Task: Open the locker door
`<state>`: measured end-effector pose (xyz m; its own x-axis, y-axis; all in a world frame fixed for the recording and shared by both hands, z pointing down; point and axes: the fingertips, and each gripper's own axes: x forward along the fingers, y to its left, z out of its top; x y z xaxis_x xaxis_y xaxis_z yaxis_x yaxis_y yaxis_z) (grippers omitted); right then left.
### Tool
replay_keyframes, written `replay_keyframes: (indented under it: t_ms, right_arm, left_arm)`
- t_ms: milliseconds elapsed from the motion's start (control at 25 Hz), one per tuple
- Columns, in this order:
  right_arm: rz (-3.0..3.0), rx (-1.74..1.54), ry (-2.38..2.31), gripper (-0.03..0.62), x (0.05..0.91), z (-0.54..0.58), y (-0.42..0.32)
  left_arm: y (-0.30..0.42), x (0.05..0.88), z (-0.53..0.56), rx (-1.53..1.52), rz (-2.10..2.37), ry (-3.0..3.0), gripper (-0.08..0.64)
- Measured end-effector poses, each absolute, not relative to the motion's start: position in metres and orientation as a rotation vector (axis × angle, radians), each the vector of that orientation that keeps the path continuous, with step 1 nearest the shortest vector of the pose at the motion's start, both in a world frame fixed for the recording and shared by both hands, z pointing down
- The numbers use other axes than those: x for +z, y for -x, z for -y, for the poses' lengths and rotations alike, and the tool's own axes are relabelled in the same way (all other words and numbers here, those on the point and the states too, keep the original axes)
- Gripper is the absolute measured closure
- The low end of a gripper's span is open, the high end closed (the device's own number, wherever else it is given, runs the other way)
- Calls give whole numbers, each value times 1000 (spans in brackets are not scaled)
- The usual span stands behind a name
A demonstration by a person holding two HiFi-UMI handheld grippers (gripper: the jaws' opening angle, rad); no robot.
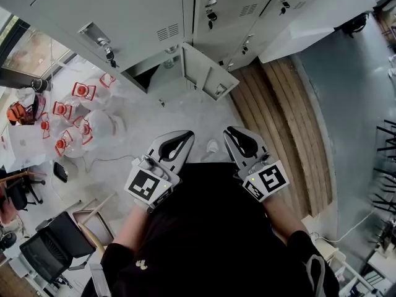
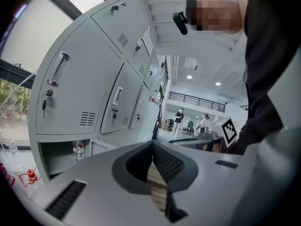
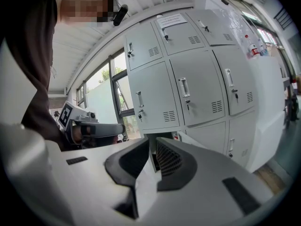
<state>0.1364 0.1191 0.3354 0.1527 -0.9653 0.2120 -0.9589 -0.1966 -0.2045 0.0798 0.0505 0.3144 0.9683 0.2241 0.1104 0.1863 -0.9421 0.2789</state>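
A: Right, containers first. What stands open?

B: One bottom-row compartment [image 2: 56, 157] in the bank of pale grey metal lockers [image 1: 136, 11]. Its pale grey metal locker door [image 1: 207, 72] is swung out towards the person. The other doors in view are closed, with keys hanging in several locks.

A: Contents?

B: A clear plastic bottle [image 2: 78, 150] with a red mark, upright, near the compartment's right wall. I can't make out the rest of the interior.

A: Grippers?

B: Both are held low in front of the person, well apart from the locker door. The left gripper [image 1: 184, 136] is clenched, tips meeting, nothing in it. The right gripper [image 1: 232, 133] is drawn together to a bare slit and also holds nothing.

A: Anything else holding things?

B: A cluster of clear plastic containers with red tops [image 1: 74, 125] sits on the pale floor [image 1: 185, 113] to the left. Whether they are filled I can't tell.
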Motion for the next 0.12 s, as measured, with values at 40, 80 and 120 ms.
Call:
replay_keyframes:
  t_ms: [40, 80, 120]
  right_arm:
    - [-1978, -465, 2368, 532, 335, -119, -136]
    - [-1979, -466, 2366, 532, 335, -119, -136]
    - [-1979, -467, 2365, 532, 335, -119, -136]
  left_arm:
    - [-80, 314, -51, 205, -302, -2849, 537]
    - [-79, 314, -51, 207, -302, -2848, 537]
    - [-79, 314, -51, 210, -302, -2848, 537]
